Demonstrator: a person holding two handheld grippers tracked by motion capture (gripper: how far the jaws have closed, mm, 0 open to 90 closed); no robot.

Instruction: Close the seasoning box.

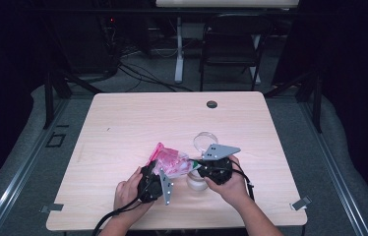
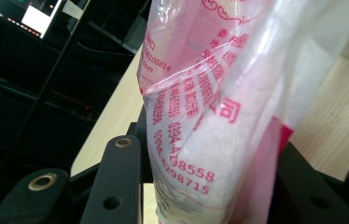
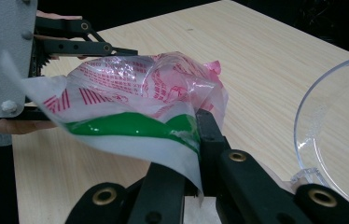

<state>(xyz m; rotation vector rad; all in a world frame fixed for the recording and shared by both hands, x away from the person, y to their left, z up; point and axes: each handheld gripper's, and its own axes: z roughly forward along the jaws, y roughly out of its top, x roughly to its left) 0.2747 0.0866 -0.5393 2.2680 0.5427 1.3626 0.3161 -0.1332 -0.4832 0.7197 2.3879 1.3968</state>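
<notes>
Grippers meet low in the centre of the high view: the left gripper and the right gripper each pinch one end of a pink-printed plastic bag held just above the worktop, with a clear glass bowl just behind the right one. In the left gripper view, the bag, holding a white grainy filling, rises through the middle of the frame, clamped between the two black jaws closed tight on its lower part. In the right gripper view, the jaws are nearly closed at lower centre on the bag's green-and-white edge; the left gripper grips the far end at upper left, and the bowl stands at the right edge.
</notes>
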